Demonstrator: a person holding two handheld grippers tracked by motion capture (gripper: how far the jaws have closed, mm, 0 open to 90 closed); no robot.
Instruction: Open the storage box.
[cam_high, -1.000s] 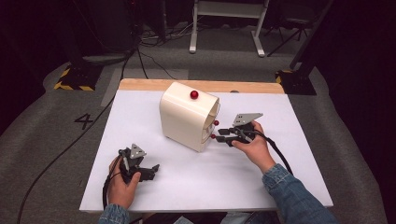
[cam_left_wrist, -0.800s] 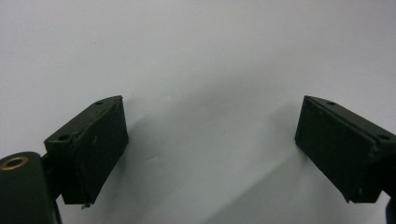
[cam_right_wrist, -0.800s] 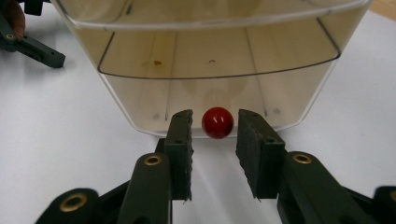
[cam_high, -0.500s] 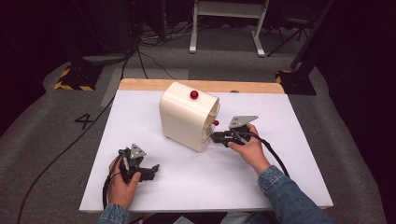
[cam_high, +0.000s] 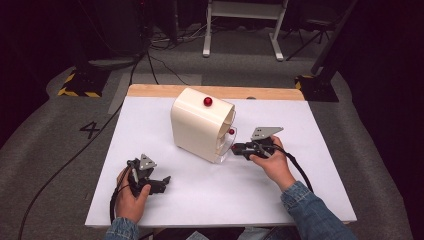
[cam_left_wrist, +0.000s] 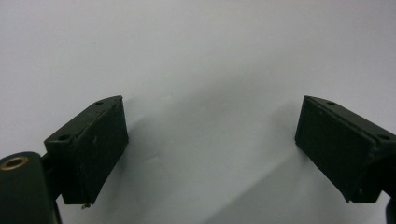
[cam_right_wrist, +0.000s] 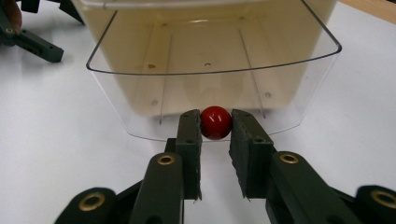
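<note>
A: Status on the right gripper (cam_right_wrist: 215, 122)?

B: Pinching the red knob (cam_right_wrist: 215, 122) on the clear drawer (cam_right_wrist: 215, 70). One pad each side of the ball, both touching, in the right gripper view. From where I stand, the right hand (cam_high: 272, 162) sits just beside the open end of the cream box (cam_high: 200, 125), near the middle of the white table (cam_high: 300, 200).

A: Which way does the drawer lie w.r.t. that gripper?

B: Straight ahead of it. Knob is at the front centre of the drawer's curved wall; drawer body runs directly away from the gripper into the box. Long axis of drawer approx. in line with the gripper's own axis. So my read is that any pull or push goes along that line, no sideways component. A skewed pull could bind the drawer or drag the whole box.

A: Left gripper (cam_high: 150, 182)?

B: Spread wide, nothing between the pads (cam_left_wrist: 91, 149), bare table under it. Parked near the table's front-left edge, well apart from the box. Right hand is much the nearer. Box isn't braced by anything.

A: Second red knob (cam_high: 208, 101)?

B: On top of the box, untouched.
</note>
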